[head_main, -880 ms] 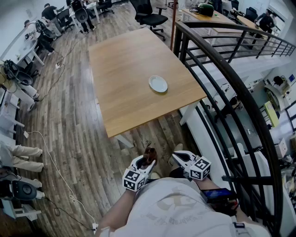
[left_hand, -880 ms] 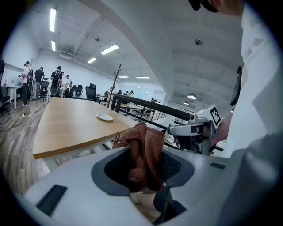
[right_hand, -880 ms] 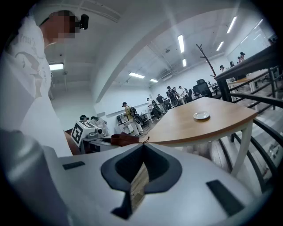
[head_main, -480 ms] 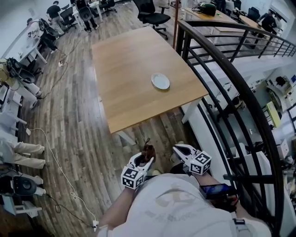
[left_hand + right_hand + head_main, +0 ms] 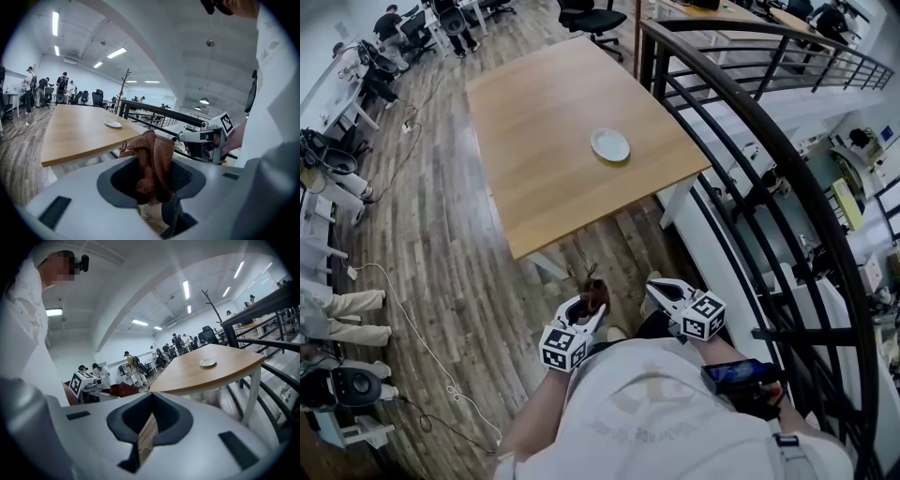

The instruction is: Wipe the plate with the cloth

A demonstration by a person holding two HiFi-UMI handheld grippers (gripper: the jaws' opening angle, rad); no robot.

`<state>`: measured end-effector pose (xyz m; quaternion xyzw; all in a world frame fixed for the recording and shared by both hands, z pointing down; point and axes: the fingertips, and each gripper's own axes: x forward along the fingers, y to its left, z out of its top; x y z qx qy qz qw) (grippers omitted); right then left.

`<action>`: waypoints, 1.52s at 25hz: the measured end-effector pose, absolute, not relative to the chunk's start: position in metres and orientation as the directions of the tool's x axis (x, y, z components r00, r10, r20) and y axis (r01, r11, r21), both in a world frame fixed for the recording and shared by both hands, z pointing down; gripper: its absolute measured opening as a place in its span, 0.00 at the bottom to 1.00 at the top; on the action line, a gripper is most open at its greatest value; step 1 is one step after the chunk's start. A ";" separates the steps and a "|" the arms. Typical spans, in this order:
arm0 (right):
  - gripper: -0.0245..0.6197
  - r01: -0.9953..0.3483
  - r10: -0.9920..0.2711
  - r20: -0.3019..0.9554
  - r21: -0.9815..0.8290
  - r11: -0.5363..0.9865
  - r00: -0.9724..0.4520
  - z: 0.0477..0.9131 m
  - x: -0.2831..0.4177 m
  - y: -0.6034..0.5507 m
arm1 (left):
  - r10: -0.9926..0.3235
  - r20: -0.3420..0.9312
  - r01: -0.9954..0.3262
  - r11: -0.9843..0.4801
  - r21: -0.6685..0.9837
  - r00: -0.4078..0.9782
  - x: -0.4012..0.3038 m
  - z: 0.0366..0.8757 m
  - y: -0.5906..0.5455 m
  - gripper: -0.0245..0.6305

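The left tool [image 5: 590, 307] and right tool [image 5: 660, 290] are held low, side by side, close before the person's torso, pointing forward. The left tool's jaws clamp a bunched cloth [image 5: 153, 161]. The right tool's jaws are drawn together.

Rust-brown cloth [image 5: 151, 157], white plate [image 5: 610, 145], honey-tan wood-grain table [image 5: 544, 169], pale grey left gripper [image 5: 587, 312] and right gripper [image 5: 660, 287] — each with a black-and-white square-patterned marker cube [image 5: 563, 349], black railing [image 5: 741, 141], grey-brown plank floor [image 5: 441, 234], white shirt [image 5: 656, 412].
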<state>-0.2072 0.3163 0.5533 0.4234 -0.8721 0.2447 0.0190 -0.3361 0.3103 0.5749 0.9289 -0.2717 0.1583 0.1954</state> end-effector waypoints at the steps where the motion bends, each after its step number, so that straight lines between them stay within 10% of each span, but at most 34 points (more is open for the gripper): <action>1: 0.06 -0.750 -0.731 0.244 -0.414 0.515 -0.637 0.554 -0.205 0.319 | -0.432 0.403 -0.558 -0.782 0.278 0.807 -0.333 0.576 0.312 0.30; 38: 0.06 -0.723 -0.700 0.260 -0.459 0.517 -0.665 0.543 -0.042 0.214 | -0.485 0.474 -0.629 -0.748 0.210 0.735 -0.173 0.534 0.199 0.30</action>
